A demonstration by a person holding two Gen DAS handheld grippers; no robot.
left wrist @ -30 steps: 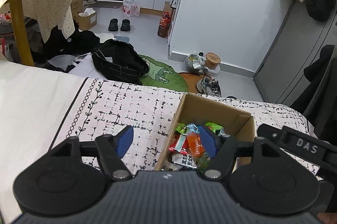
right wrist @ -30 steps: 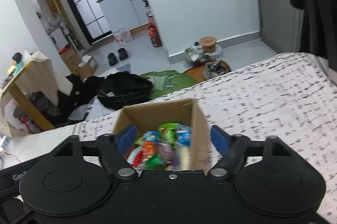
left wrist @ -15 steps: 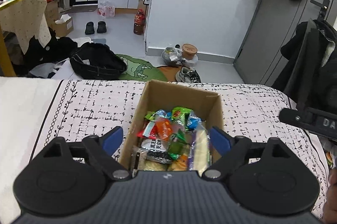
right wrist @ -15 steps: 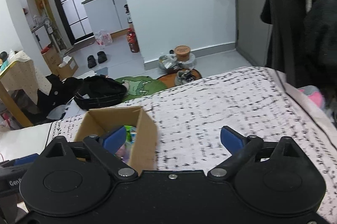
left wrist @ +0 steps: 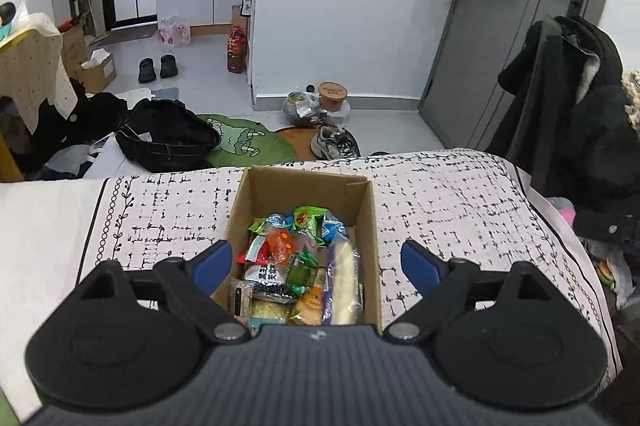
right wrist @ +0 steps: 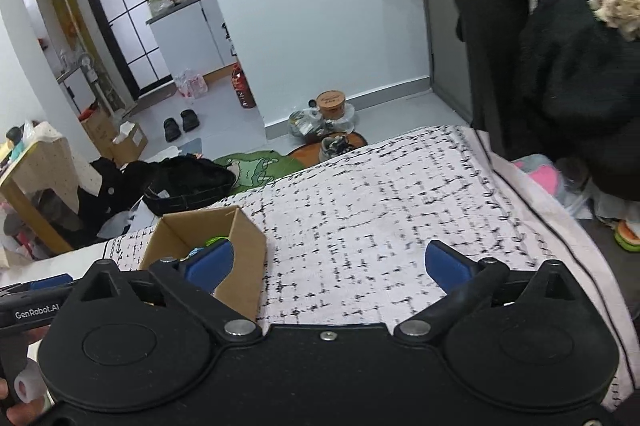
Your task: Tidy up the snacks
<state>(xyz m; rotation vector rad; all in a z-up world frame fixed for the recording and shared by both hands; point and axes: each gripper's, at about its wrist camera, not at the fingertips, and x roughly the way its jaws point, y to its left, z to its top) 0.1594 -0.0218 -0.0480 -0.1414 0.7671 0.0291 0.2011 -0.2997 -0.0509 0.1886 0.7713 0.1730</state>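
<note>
Both tongs have drawn back from the box and spread. The left tongs stand wide, holding nothing, with the box of snacks at 12 o'clock on the bed. The right tongs are opening, empty; the box is at 10 o'clock.

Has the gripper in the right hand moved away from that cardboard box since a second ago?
Yes. The right gripper has swung to the right: the cardboard box, earlier centred between its fingers, now sits at the left finger, with bare patterned cloth between them. Its jaws are opening, nothing between them.
</note>
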